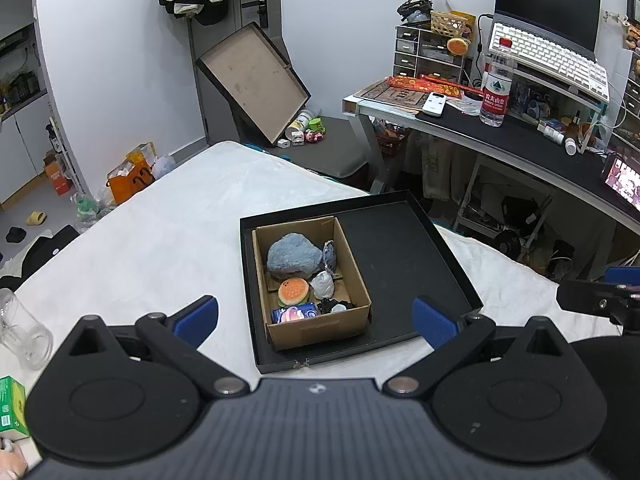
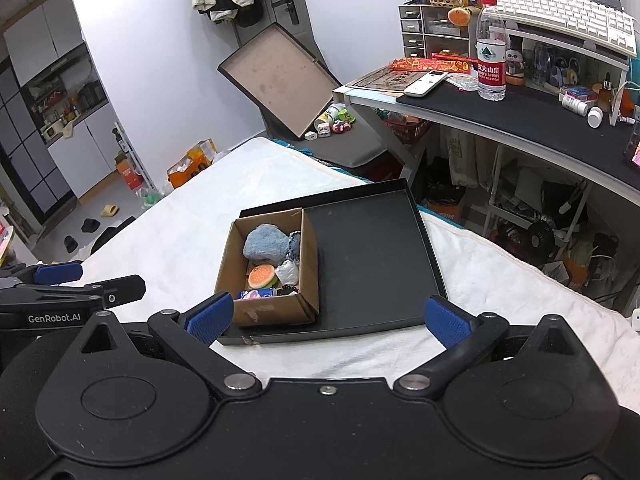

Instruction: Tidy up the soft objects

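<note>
A white bed cover [image 1: 160, 240] fills the middle of both views, and on it, at centre frame, lies a shallow black tray [image 1: 400, 248]. A brown cardboard box [image 1: 316, 330] stands in the left half of that tray; the right half is bare.

The soft things sit inside the box. Largest is a blue-grey plush [image 1: 294, 256] in the far part of the box, probably light and squashy, best pinched across its bulk rather than at an edge. Touching it on its right is a small greyish knitted piece [image 1: 330, 256], limp and likely to slip if caught by a corner. Nearer is a burger-shaped squishy [image 1: 294, 291], springy, so a grip across its sides should hold. Beside it on the right lies a silvery crumpled lump [image 1: 323, 285], then a pink and blue packet [image 1: 295, 314] and a small black tangle [image 1: 330, 306] against the near wall; these are tight to the cardboard and awkward to reach.

The left gripper [image 1: 316, 320] hovers at lower centre of its view, tongs spread wide, holding nothing. The right gripper [image 2: 328, 318] is the same: spread and empty.
</note>
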Demonstrator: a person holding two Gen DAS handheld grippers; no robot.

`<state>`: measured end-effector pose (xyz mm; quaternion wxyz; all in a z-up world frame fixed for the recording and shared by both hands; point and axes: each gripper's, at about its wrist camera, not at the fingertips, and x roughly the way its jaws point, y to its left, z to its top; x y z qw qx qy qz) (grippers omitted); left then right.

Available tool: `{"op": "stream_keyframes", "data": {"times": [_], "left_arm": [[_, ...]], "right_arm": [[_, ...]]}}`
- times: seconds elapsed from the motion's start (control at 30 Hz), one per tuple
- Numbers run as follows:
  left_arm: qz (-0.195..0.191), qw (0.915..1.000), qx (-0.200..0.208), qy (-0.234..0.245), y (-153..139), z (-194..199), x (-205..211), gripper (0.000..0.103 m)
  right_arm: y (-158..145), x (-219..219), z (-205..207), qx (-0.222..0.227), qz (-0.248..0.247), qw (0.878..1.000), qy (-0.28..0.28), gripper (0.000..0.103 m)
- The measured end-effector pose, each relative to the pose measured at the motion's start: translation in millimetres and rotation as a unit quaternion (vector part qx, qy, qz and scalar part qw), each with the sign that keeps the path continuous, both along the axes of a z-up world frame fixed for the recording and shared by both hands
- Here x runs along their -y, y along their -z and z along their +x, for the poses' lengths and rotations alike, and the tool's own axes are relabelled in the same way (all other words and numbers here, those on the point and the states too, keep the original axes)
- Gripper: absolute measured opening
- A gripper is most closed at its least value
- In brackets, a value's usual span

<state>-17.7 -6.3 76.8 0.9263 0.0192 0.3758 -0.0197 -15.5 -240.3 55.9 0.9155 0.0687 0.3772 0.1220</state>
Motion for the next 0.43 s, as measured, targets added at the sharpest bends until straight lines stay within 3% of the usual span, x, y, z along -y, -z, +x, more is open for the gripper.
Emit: {"op": "stream_keyframes", "data": {"times": [0.43], "left_arm": [[-0.001, 1.0, 0.004, 0.005, -2.1, -0.6, 2.0, 0.102]], "right_arm": [[-0.5, 0.3, 1.2, 0.0, -0.005, 1.0, 0.0, 0.103]]}}
